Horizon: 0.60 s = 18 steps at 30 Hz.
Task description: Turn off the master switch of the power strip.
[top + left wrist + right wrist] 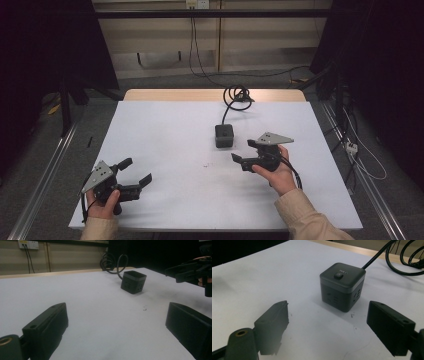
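A black cube power socket [224, 135] stands on the white table top [160, 125], its cable running back to a coil [237, 95] at the far edge. My right gripper [243, 150] hovers just right of and nearer than the cube, open and holding nothing. In the right gripper view the cube [342, 288] sits a short way ahead, beyond the jaws of that gripper [327, 308], and shows a button on top. My left gripper [136, 171] rests near the front left, open and empty. The left gripper view has the cube [133, 282] far beyond its gripper [116, 307].
A small dark mark [206, 164] lies on the table between the two grippers. Dark stands and metal rails [45, 165] flank the table. Loose cables [357, 150] run over the floor at the right. A wall outlet [28, 244] is at the back.
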Tool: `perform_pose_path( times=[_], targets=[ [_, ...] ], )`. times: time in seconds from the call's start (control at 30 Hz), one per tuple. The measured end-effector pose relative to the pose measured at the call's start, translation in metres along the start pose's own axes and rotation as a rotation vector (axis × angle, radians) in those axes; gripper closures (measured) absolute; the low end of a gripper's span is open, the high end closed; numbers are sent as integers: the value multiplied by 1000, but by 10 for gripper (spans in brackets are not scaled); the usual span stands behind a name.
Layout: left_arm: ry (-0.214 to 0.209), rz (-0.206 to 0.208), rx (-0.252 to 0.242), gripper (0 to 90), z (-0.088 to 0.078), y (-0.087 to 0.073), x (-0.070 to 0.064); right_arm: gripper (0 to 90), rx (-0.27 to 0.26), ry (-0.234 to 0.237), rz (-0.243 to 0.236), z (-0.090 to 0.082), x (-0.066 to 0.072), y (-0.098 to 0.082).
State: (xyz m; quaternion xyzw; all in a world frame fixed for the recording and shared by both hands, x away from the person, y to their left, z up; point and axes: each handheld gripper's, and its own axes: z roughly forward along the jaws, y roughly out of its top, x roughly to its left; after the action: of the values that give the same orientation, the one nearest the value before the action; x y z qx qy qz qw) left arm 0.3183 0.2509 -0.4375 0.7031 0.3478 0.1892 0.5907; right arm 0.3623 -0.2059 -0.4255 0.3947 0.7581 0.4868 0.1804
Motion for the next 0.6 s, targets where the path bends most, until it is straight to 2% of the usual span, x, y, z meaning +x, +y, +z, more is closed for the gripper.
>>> perform_pose_path(
  times=[0.2, 0.6],
  targets=[
    [7, -6, -6, 41, 0, 0, 0, 157, 11, 0, -3, -11, -1, -9],
    [6, 4, 3, 41, 1, 0, -1, 134, -6, -17, 4, -32, -6, -27]
  ],
)
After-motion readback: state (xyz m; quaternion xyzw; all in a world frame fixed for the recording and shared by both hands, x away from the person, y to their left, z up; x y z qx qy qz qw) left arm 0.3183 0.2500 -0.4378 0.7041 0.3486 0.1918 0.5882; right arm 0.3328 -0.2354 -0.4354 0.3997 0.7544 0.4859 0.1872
